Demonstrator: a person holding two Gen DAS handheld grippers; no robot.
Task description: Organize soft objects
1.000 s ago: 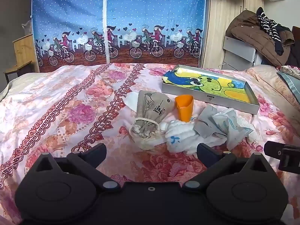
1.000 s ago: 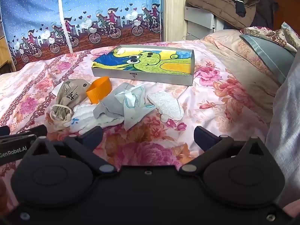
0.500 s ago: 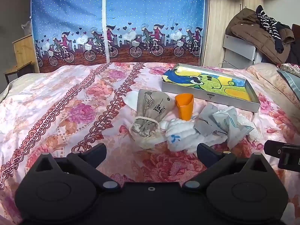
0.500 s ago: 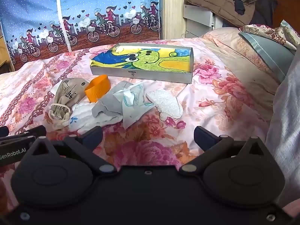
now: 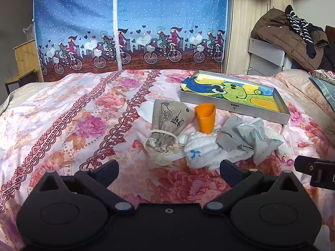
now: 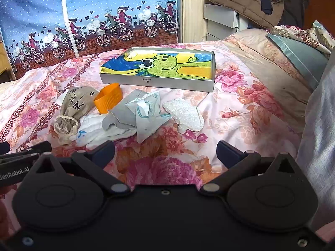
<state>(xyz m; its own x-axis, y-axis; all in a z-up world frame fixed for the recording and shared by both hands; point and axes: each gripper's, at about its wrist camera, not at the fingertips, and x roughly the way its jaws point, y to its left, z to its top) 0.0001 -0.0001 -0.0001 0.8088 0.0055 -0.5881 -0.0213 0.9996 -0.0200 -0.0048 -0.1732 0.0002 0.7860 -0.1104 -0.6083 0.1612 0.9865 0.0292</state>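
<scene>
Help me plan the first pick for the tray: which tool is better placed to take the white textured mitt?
Probably the right tool: the white mitt lies just ahead of its open fingers, with bare bedspread between. From the left tool, open too, the mitt sits far right, behind the crumpled cloths.

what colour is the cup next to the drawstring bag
Orange; the cup lies on its side beside the drawstring bag, clearest in the right wrist view.

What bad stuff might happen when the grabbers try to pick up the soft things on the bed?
1. The grey cloth, white towel and patterned cloth overlap, so one pinch might lift several together.
2. The orange cup lies tipped against the pile; pulling cloth could roll it away.
3. The open left gripper and right gripper hover close together, so they might bump reaching for the same heap.
</scene>
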